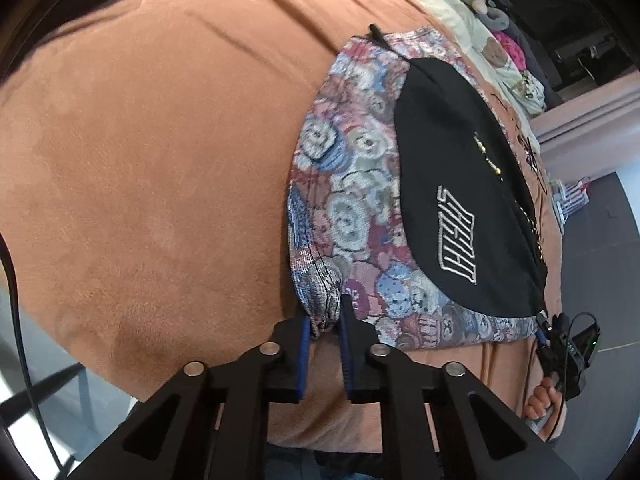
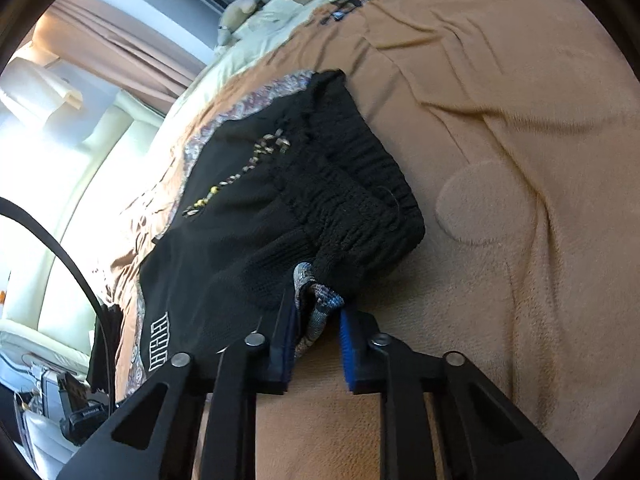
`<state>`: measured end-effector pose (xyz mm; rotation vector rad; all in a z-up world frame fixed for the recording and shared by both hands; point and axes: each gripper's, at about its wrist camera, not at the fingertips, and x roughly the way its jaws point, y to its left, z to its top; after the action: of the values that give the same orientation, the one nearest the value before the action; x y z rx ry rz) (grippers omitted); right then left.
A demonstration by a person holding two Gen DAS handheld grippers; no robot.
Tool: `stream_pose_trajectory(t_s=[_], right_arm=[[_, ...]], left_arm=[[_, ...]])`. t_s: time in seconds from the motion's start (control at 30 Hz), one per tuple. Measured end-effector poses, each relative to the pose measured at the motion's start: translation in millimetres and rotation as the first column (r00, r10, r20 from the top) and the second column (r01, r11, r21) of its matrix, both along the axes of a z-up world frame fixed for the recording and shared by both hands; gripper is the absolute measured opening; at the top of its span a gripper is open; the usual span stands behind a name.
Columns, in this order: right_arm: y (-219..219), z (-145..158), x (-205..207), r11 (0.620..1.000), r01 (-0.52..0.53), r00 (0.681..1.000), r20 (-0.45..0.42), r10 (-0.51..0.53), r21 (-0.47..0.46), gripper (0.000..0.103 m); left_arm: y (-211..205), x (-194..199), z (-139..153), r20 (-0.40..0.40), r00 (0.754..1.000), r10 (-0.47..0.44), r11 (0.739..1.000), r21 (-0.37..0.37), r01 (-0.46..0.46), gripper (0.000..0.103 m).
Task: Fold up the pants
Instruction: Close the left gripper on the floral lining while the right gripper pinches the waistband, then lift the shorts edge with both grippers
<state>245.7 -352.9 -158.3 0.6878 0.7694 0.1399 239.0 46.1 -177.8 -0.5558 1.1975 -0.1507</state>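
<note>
So the patterned teddy-bear-print pants with black panels (image 1: 360,208) are laid out on the fuzzy brown blanket (image 1: 152,152) covering the bed. In the left wrist view, a bunched corner of the printed fabric is pinched tight in the left claw (image 1: 325,322), jaws nearly closed. In the right wrist view, a wad of printed cloth just beside the black ribbed waistband (image 2: 360,216) is clamped in the right claw (image 2: 316,328)
</note>
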Motion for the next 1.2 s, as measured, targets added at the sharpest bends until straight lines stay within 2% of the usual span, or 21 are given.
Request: stream_pose_trajectory(t_s=[0.17, 0.37, 0.6, 1.2], right_arm=[[4, 16, -6, 1.0, -0.017, 0.999, 0.047, 0.017, -0.009, 0.007], [3, 34, -12, 1.0, -0.022, 0.995, 0.095, 0.022, 0.0, 0.006], [0, 53, -1, 0.999, -0.036, 0.992, 0.122, 0.035, 0.001, 0.006], [-2, 80, 46, 1.0, -0.027, 0.988, 0.154, 0.026, 0.005, 0.006]], left_arm=[[-1, 0, 25, 0.07, 0.998, 0.004, 1.0, 0.008, -0.005, 0.009], [-3, 7, 63, 0.16, 0.987, 0.005, 1.0, 0.007, -0.006, 0.008], [-4, 35, 110, 0.268, 0.963, 0.003, 1.0, 0.003, -0.003, 0.008], [-23, 131, 173, 0.371, 0.927, -0.058, 0.998, 0.033, 0.05, 0.008]])
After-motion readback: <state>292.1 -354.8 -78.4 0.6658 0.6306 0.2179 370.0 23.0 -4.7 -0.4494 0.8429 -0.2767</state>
